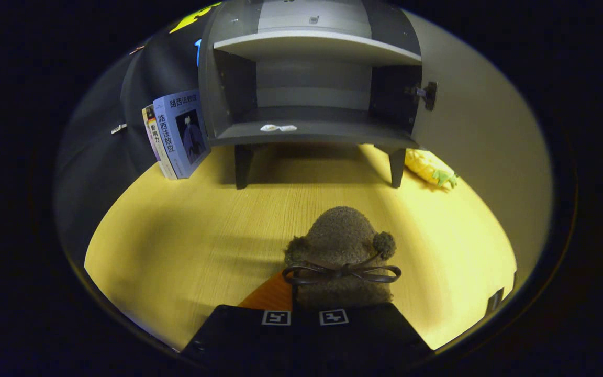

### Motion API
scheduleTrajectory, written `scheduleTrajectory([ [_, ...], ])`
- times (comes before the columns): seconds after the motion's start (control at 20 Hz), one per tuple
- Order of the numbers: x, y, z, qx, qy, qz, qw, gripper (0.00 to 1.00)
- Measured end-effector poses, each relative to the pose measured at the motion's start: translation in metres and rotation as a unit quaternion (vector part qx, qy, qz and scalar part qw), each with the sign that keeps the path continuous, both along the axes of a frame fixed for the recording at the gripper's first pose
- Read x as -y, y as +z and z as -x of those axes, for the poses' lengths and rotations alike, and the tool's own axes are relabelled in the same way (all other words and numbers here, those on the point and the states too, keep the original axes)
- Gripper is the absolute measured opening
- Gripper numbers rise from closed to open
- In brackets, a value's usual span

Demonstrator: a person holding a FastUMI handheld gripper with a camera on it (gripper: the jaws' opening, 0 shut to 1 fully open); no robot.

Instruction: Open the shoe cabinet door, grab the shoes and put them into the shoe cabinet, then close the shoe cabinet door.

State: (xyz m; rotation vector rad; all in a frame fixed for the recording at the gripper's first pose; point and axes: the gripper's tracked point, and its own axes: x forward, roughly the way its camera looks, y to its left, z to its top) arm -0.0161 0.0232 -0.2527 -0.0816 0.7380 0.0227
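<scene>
Yellow wood-grain table (186, 241), bearing a grey shoe cabinet (312, 78) on short legs, door open. Books (176, 133) upright beside the cabinet's one side, a yellow plush toy (430, 167) at the other. Brown fuzzy shoe (341, 256) nearer, just ahead of the fingers.

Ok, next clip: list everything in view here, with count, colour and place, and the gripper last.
shoe cabinet: one, grey, standing on legs at the far side of the table, door open, one shelf inside.
cabinet door: one, pale inner face, swung open on the cabinet's right.
white scrap: one, white, on the cabinet's bottom board near its front edge.
books: two, blue-white and a thinner pale one, standing upright beside the cabinet's left wall.
plush toy: one, yellow with green, lying on the table by the cabinet's right leg.
table: one, light wood.
shoe: one, brown, fuzzy, with pompoms and a dark bow, at the fingers.
gripper: one; fingers shut on the shoe as far as can be seen.
</scene>
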Motion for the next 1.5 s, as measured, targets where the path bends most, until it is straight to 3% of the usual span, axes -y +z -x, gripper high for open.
scheduleTrajectory([
  [0.5, -0.004, 0.152, -0.002, 0.046, -0.001, -0.011, 0.999, 0.05],
  [0.95, -0.010, 0.252, -0.013, 0.086, 0.010, -0.027, 0.996, 0.05],
  [1.5, -0.008, 0.315, -0.063, 0.106, 0.011, -0.032, 0.994, 0.05],
])
